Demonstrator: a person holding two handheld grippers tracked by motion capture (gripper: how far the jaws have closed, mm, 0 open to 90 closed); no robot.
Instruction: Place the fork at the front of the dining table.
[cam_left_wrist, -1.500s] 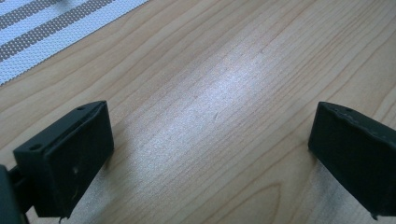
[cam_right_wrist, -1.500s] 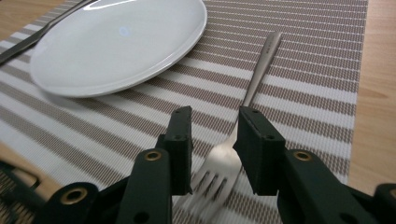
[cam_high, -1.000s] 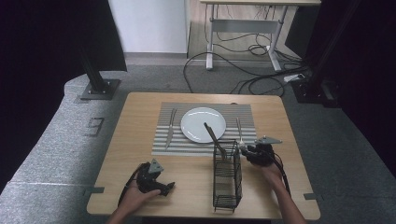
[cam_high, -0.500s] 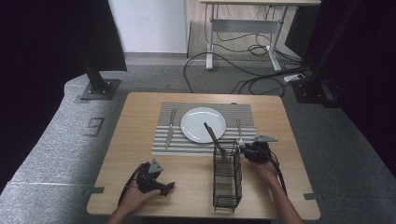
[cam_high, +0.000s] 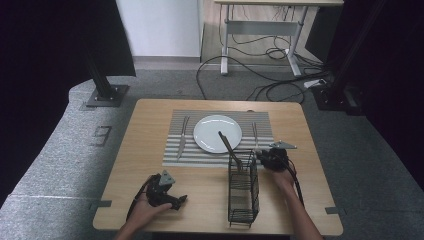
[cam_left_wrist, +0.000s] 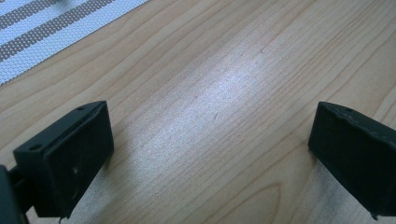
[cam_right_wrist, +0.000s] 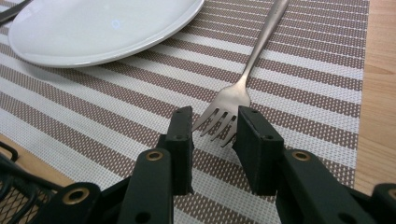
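Observation:
A silver fork (cam_right_wrist: 252, 60) lies on the striped placemat (cam_right_wrist: 93, 116) to the right of the white plate (cam_right_wrist: 102, 28). My right gripper (cam_right_wrist: 215, 135) has its jaws on either side of the fork's tines. The jaws have just been closing and now press on the prongs. From above, this gripper (cam_high: 263, 157) sits at the mat's near right corner, at the near end of the fork (cam_high: 255, 134). My left gripper (cam_left_wrist: 210, 154) rests open over bare wood, nothing between its jaws. In the high view it (cam_high: 177, 200) is near the table's front edge.
A black wire basket (cam_high: 243, 187) stands just left of the right hand, with a dark utensil (cam_high: 227, 145) leaning out of it over the plate (cam_high: 217, 133). Another piece of cutlery (cam_high: 182, 137) lies on the mat's left side.
The right gripper has edged slightly left towards the fork's near end. The left hand and gripper have stayed where they were.

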